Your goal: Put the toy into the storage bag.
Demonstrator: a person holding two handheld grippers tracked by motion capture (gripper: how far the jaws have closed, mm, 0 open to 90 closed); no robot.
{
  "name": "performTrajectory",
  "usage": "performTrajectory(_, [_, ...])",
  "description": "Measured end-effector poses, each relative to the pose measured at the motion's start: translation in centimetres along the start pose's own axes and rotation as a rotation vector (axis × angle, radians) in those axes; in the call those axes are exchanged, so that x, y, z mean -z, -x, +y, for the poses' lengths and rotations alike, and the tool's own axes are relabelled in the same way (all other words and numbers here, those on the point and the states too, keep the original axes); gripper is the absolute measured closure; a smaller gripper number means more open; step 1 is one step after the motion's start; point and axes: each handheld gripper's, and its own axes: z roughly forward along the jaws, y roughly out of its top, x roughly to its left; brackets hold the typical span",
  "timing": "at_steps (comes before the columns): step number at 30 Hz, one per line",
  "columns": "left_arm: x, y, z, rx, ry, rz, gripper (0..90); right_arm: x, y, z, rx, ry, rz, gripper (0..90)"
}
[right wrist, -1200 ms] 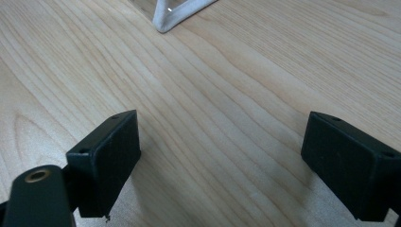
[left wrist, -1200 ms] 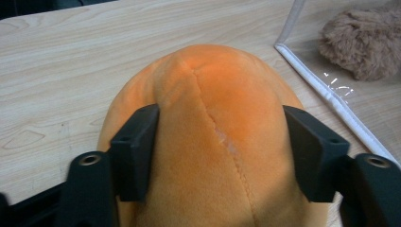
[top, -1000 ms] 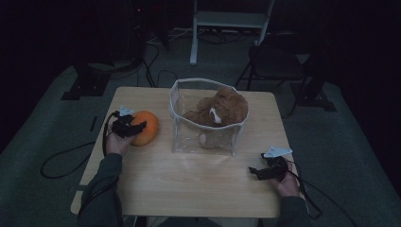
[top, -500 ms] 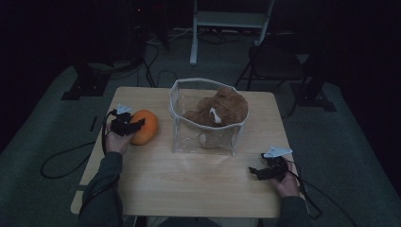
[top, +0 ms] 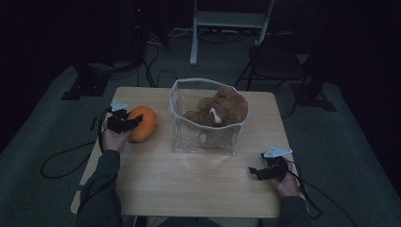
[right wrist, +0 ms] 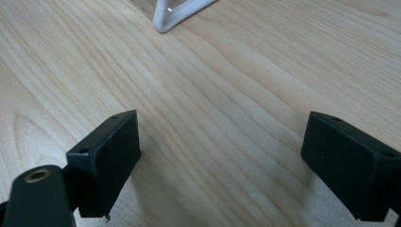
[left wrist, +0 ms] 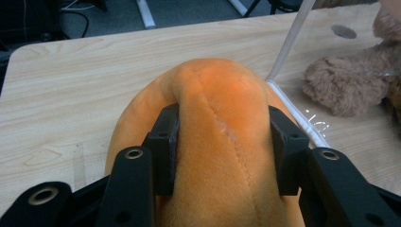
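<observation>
The fingers [left wrist: 165,146] of the left gripper [left wrist: 222,151] are pinching the orange plush [left wrist: 213,142]: one black pad presses into each flank, and the soft fabric bulges up between them along a stitched seam. They have just been closing, with the plush between them. In the high view the left gripper [top: 124,122] sits at the left side of the worktop [top: 189,184], with the plush [top: 143,123] resting on the wood, near the left wall of the clear bin [top: 176,113] but not touching it. The left gripper view shows the bin's white-edged corner [left wrist: 288,42] just past the plush, and behind the clear wall the brown fur of a teddy bear [left wrist: 350,85].

The right gripper's fingers [right wrist: 108,156] are spread wide with only bare wood grain between them. In the high view the right gripper [top: 265,172] lies low over the near right part of the worktop, held by the person's hand [top: 287,182], its cable trailing off the edge. It is well apart from the bin, whose bottom corner [right wrist: 165,21] shows at the top of the right gripper view.

The bear [top: 220,111] sits inside the bin, its head above the rim.
</observation>
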Motion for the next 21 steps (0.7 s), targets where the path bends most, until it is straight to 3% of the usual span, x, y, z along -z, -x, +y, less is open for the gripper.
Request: performTrajectory(21, [1.7,0.4,1.5,-0.024,0.045,-0.015,54.8,0.0,0.0,0.0,-0.001,0.000,0.000,11.7])
